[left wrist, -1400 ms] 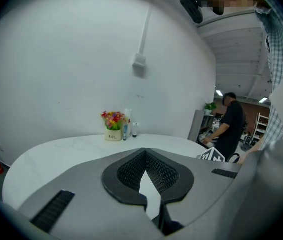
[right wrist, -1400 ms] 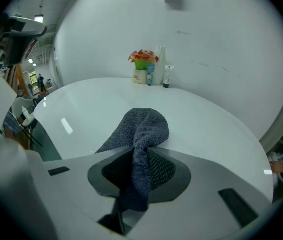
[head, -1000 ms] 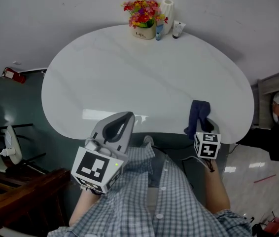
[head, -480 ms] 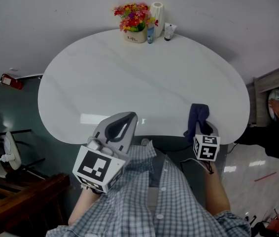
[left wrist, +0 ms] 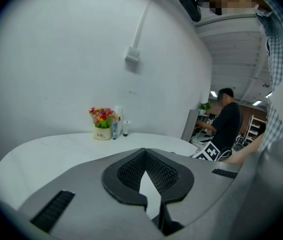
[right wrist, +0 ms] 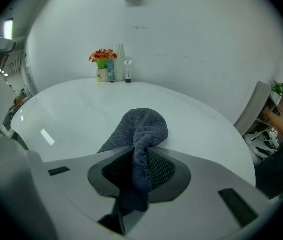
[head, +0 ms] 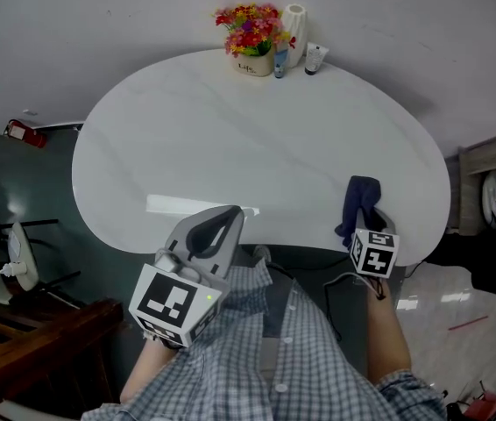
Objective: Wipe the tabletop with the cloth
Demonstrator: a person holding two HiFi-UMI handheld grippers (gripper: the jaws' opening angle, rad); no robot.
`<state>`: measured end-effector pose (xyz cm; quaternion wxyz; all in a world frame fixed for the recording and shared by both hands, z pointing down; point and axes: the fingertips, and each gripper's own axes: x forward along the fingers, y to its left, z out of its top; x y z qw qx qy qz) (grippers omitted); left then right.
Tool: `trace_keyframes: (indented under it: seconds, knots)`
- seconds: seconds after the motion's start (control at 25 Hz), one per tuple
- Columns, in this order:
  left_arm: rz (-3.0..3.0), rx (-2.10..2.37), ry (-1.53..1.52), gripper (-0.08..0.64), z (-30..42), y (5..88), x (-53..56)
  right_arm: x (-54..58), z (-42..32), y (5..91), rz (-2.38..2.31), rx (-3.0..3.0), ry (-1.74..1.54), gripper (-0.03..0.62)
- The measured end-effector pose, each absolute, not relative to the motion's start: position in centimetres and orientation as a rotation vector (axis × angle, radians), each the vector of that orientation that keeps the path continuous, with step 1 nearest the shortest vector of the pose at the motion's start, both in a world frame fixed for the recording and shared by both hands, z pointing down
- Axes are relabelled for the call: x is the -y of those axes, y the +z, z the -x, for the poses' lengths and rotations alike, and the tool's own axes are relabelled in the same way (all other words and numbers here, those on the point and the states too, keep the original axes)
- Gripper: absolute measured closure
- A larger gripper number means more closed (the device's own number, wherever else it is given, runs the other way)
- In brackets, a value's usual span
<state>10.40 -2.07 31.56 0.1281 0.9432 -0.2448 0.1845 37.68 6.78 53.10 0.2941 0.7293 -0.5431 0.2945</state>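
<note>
The right tool, clamped on the bunched cloth at the worktop's edge, lower right in the head view, should press it flat and sweep in overlapping strokes, with the closed, empty left tool held clear.

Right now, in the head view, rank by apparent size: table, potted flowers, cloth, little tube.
1. table
2. potted flowers and cloth: too alike to rank, the flowers being farther off
3. tube
</note>
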Motion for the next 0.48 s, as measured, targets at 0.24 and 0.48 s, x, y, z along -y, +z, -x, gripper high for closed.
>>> trace_keyframes:
  seconds: [0.24, 0.48]
  knots:
    - [-2.704, 0.753, 0.536, 0.554, -8.4, 31.8, 3.8, -4.7, -37.9, 53.0, -1.953, 1.419, 0.784, 0.521]
    - [-2.682, 0.767, 0.559, 0.554, -6.4, 32.3, 5.6, -1.9, -36.9, 52.8, -1.878, 1.431, 0.719, 0.522]
